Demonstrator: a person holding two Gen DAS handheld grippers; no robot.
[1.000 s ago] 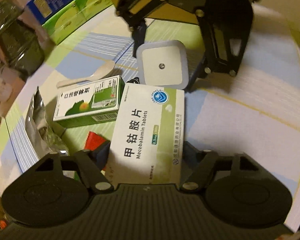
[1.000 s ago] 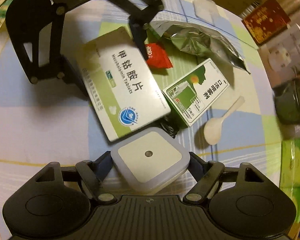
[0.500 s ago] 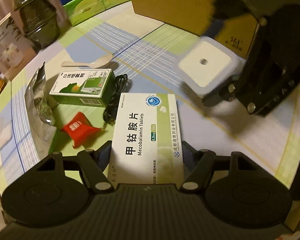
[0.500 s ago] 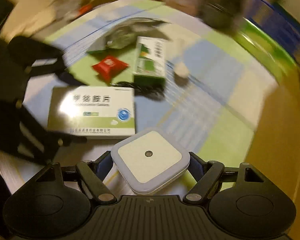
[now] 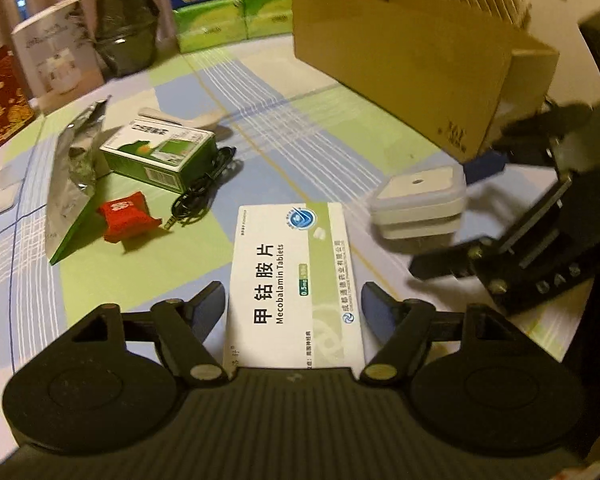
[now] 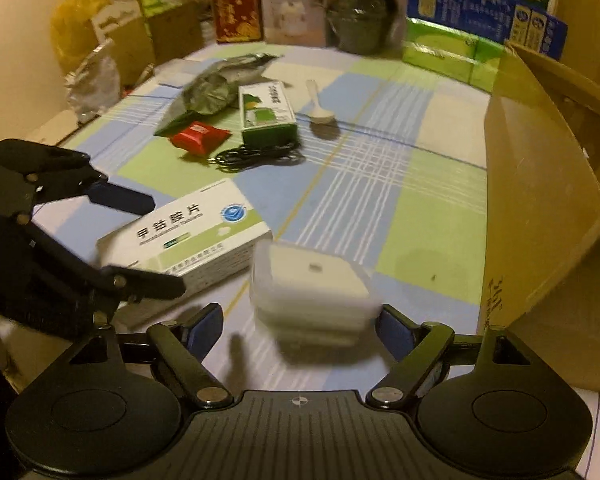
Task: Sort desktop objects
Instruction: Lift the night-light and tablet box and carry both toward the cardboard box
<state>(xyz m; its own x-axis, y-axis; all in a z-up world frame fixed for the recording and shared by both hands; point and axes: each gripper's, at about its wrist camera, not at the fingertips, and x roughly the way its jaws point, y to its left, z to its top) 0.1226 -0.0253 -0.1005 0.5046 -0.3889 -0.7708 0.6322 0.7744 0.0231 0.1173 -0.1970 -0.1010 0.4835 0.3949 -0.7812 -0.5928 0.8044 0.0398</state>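
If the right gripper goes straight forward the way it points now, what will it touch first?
Likely the white square box, which lies between the open fingers of the right gripper with gaps on both sides. Beyond it is bare tablecloth, though depth is hard to judge.

The left claw point(image 5: 292, 304) is held low and level, its two blue-padded fingers point(image 5: 210, 306) spread apart with a gap left on each side of what lies between them. The right claw point(image 6: 300, 326) is likewise held spread, both pads point(image 6: 394, 330) standing clear. The right claw is seen ahead and to the right of the left claw.
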